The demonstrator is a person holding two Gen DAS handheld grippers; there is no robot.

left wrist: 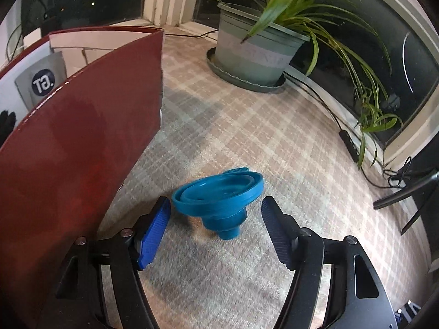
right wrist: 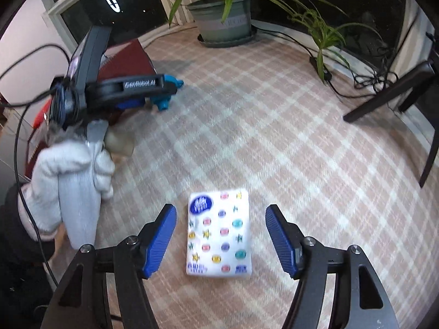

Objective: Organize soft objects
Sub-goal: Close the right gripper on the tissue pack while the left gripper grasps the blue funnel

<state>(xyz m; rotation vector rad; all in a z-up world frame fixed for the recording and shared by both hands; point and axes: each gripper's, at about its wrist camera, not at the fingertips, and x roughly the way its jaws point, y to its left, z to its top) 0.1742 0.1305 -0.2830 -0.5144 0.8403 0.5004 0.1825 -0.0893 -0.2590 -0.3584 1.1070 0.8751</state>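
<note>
A blue collapsible silicone funnel [left wrist: 221,203] lies tilted on the plaid tablecloth [left wrist: 247,126], between the tips of my open left gripper [left wrist: 215,205], apart from both pads. It also shows in the right wrist view [right wrist: 167,93], partly behind the left gripper's body [right wrist: 123,90]. A white tissue pack with coloured dots [right wrist: 219,231] lies flat between the open fingers of my right gripper [right wrist: 221,211], untouched. A dark red box [left wrist: 71,142] stands open at the left.
A green potted plant [left wrist: 255,46] stands at the back by the window. A black power strip [left wrist: 349,141] and cables run along the right edge. A dark chair [right wrist: 397,87] is at the right. A gloved hand [right wrist: 71,175] holds the left gripper.
</note>
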